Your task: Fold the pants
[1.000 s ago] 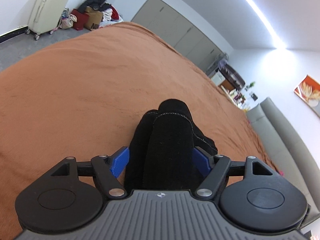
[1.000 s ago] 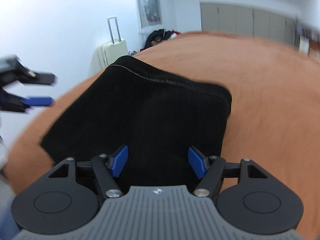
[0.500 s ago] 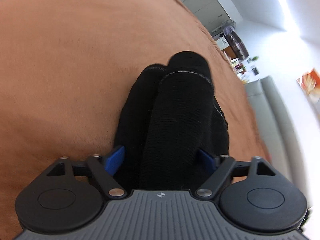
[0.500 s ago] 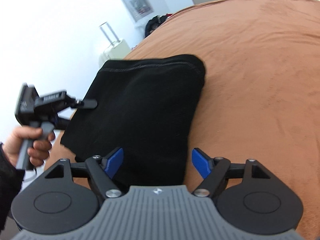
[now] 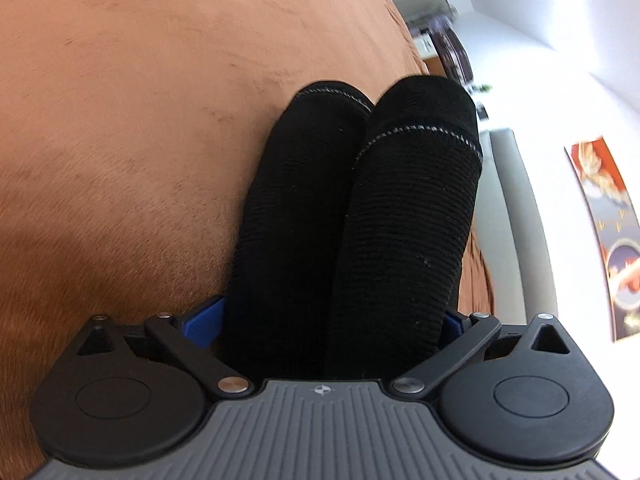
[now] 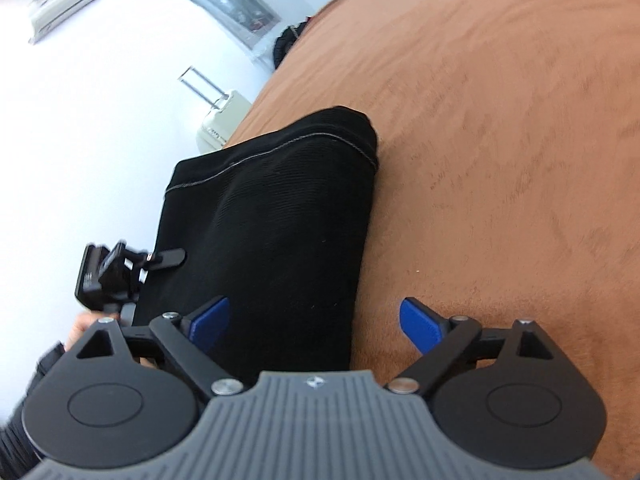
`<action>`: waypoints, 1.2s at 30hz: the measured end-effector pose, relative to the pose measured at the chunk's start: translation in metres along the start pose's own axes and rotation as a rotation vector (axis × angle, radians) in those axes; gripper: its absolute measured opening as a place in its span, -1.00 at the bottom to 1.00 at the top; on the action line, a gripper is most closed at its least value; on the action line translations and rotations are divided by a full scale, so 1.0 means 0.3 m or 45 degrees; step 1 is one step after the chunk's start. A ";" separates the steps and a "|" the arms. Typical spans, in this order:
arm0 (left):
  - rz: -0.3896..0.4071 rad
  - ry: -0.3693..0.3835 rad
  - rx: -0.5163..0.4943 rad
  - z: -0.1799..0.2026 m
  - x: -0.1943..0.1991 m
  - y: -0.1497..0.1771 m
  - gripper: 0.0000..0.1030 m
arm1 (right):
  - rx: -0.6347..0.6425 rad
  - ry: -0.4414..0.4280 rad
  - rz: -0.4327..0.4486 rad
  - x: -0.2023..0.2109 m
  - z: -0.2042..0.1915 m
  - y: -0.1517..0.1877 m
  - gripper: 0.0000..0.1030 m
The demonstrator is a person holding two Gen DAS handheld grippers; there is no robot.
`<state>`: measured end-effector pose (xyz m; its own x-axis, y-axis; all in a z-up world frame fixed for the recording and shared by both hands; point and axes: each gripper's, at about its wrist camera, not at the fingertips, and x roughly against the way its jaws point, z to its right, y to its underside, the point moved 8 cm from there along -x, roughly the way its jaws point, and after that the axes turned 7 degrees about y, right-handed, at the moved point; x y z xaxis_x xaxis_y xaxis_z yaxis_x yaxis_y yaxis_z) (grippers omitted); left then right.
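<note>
**Letting go of the folded bundle**

Releasing looks like the step in hand. The black ribbed knit pants lie folded into a thick rectangular bundle on the rust-brown plush bedspread, near the edge of the bed, the grey-stitched hem at the far end.

The right claw is opening: its left blue pad lies over the bundle's near edge, its right pad sits over bare bedspread, and neither presses the cloth. The left claw stands at its widest, with two rounded layers of the pants filling the gap between its blue pads; the fabric hides the right pad and part of the left one, and nothing in the wrist view shows them squeezing. From the right wrist view, the left claw straddles the bundle's other side, held by a hand in a dark sleeve.

The fold seems finished or close to it. The next move calls for drawing both claws straight back off the cloth without dragging a layer, then judging whether the edges need squaring.
</note>
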<state>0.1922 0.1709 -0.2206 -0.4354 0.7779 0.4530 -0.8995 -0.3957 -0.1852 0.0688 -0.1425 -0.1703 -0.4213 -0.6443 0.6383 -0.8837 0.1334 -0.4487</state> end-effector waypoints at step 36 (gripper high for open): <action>-0.045 0.084 -0.143 0.053 0.037 0.082 0.81 | -0.123 -0.260 -0.056 -0.206 -0.100 -0.059 0.24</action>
<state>0.1658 0.1619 -0.2063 -0.4011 0.8223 0.4036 -0.9112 -0.3129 -0.2681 0.1044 -0.0823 -0.1830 -0.3404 -0.7887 0.5119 -0.9199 0.1668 -0.3548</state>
